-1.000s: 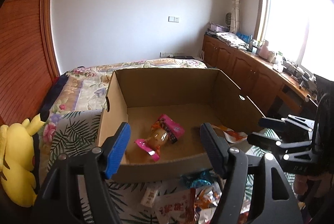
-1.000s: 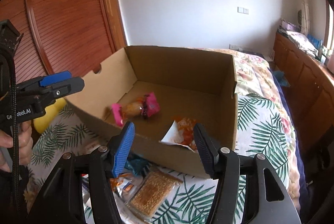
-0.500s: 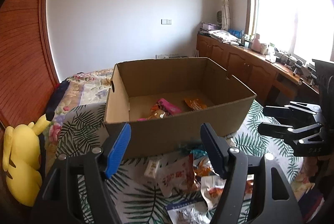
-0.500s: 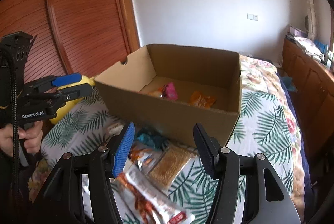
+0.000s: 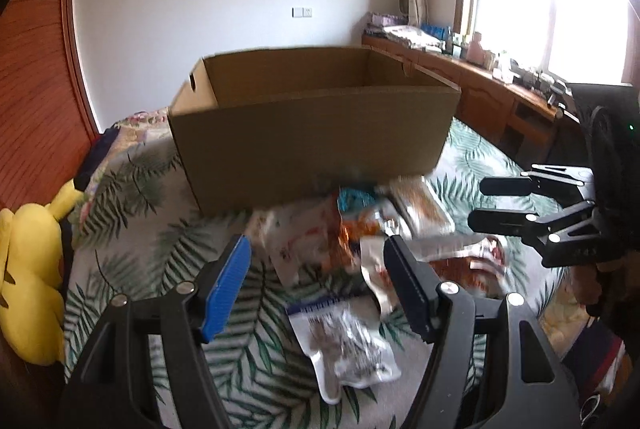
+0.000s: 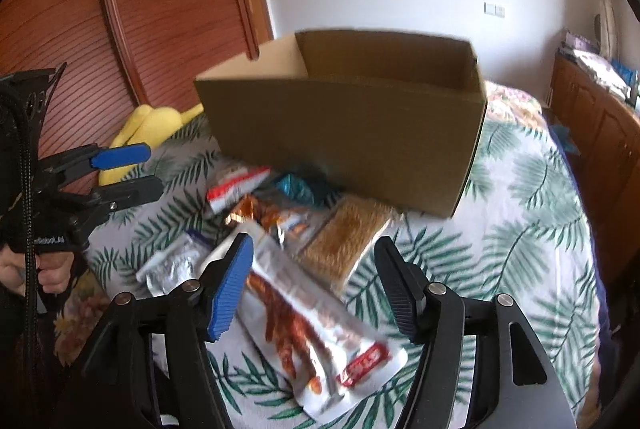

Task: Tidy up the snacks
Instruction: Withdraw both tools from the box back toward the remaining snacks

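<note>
Both claws empty: left gripper spread, right gripper jaws opening above long white snack pouch, probably untouched, in loose packets on leaf-print bedspread before open brown cardboard box

The left tongs tilt downward, jaws apart with nothing pressed between them. The right tongs tilt down likewise, jaws opening, clamping nothing. A hand grips the left tongs' handle at the right view's edge.
</note>
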